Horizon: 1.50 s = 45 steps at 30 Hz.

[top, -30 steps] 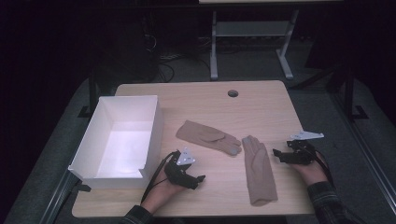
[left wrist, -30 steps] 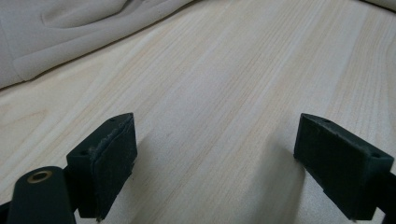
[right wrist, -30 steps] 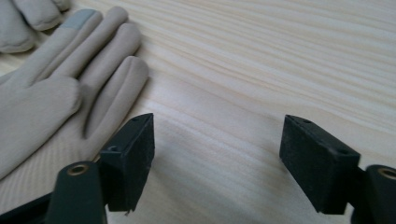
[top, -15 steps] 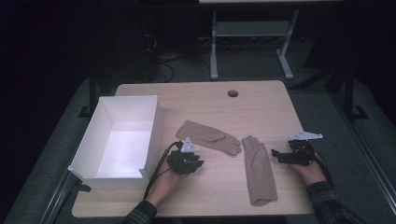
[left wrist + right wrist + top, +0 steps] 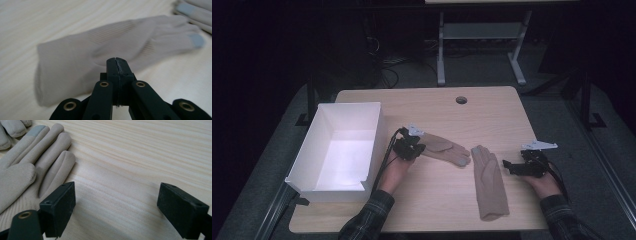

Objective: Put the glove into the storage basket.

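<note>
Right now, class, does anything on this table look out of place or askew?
Nothing is spilled or damaged. The two gloves lie unpaired: the left glove points sideways, the right glove points away, their fingertips close together. The white box overhangs the table's left edge.

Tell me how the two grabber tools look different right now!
The left gripper has its fingers pressed shut, over the cuff end of one glove. The right gripper has its fingers wide apart over bare table, beside the other glove. Both are black and hand-held.
</note>
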Motion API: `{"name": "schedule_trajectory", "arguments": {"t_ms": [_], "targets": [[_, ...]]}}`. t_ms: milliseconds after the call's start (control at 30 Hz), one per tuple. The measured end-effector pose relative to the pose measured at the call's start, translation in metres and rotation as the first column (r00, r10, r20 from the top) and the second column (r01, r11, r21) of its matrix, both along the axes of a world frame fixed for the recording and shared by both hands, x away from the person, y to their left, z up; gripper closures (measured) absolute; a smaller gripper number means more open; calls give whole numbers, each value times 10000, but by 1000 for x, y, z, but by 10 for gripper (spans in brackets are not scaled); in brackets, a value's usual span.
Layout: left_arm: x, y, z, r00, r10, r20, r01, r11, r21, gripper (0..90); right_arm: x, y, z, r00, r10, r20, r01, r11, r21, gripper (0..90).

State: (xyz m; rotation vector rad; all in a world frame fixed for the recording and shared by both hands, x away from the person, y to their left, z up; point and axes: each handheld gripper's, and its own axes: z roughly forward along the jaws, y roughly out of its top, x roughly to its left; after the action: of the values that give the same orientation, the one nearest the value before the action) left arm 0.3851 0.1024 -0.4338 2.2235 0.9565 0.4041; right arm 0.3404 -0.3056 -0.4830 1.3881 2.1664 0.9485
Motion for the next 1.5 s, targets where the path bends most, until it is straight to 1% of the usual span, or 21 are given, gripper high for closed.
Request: {"name": "schedule_trajectory", "arguments": {"t_ms": [33, 67, 100, 167, 233, 333, 367, 467, 533, 567, 700, 733, 767, 867, 933, 1033, 1100, 1233, 1300, 1333, 1500], "targets": [[0, 0, 0, 10000, 0, 0, 0, 10000, 0, 895, 0, 0, 0, 10000, 0, 0, 0, 10000, 0, 146], [5, 0, -1, 9999, 112, 28, -113, 9998, 161, 895, 0, 0, 0, 10000, 1, -1, -1, 10000, -1, 147], [9, -1, -2, 9997, 225, 53, -226, 9996, 173, 896, 0, 0, 0, 10000, -4, -1, 4, 10000, 7, 147], [17, -1, -5, 9993, 376, 2, -376, 9987, 338, 896, 0, 0, 0, 10000, -7, -6, 7, 10000, 5, 146], [22, -2, -8, 9989, 474, -12, -473, 9976, 503, 895, 0, 0, 0, 10000, -11, -9, 11, 10000, 7, 146], [30, -3, -15, 9981, 589, -188, -575, 9959, 705, 895, 0, 0, 0, 10000, -22, -42, 22, 10000, 26, 147], [31, -3, -17, 9977, 640, -218, -621, 9949, 792, 895, 0, 0, 0, 10000, -22, -42, 22, 10000, 30, 146], [34, -4, -24, 9962, 758, -424, -720, 9938, 847, 895, 0, 0, 0, 10000, -22, -43, 22, 10000, 30, 146], [34, -5, -24, 9960, 796, -403, -760, 9937, 828, 896, 0, 0, 0, 10000, -23, -42, 23, 10000, 31, 146], [33, -5, -24, 9963, 760, -402, -719, 9928, 955, 896, 0, 0, 0, 10000, -23, -42, 23, 10000, 31, 146], [28, -7, -23, 9963, 761, -409, -713, 9915, 1090, 896, 0, 0, 0, 10000, -22, -42, 23, 10000, 30, 146], [26, -7, -23, 9966, 706, -419, -651, 9906, 1205, 896, 0, 0, 0, 10000, -22, -42, 23, 10000, 29, 146], [24, -7, -23, 9968, 705, -390, -656, 9912, 1150, 896, 0, 0, 0, 10000, -23, -40, 23, 10000, 28, 146], [18, -7, -22, 9970, 612, -468, -548, 9902, 1283, 896, 0, 0, 0, 10000, -22, -40, 22, 10000, 28, 146], [13, -6, -22, 9970, 569, -527, -498, 9905, 1280, 896, 0, 0, 0, 10000, -22, -38, 22, 10000, 28, 146], [6, -5, -21, 9967, 506, -629, -423, 9911, 1261, 896, 0, 0, 0, 10000, -23, -40, 23, 10000, 29, 147], [-2, -5, -21, 9963, 471, -723, -387, 9927, 1140, 896, 0, 0, 0, 10000, -22, -39, 22, 10000, 28, 146], [-13, -4, -20, 9956, 368, -856, -274, 9938, 1082, 896, 0, 0, 0, 10000, -21, -38, 21, 10000, 28, 146], [-19, -3, -19, 9945, 254, -1020, -148, 9946, 1026, 896, 0, 0, 0, 10000, -20, -40, 21, 10000, 29, 146], [-22, -3, -20, 9944, 222, -1037, -122, 9953, 963, 896, 0, 0, 0, 10000, -12, -12, 12, 10000, 8, 146], [-37, -2, -19, 9933, -125, -1148, 230, 9956, 908, 896, 0, 0, 0, 10000, 2, 0, -2, 10000, 6, 146]]}}
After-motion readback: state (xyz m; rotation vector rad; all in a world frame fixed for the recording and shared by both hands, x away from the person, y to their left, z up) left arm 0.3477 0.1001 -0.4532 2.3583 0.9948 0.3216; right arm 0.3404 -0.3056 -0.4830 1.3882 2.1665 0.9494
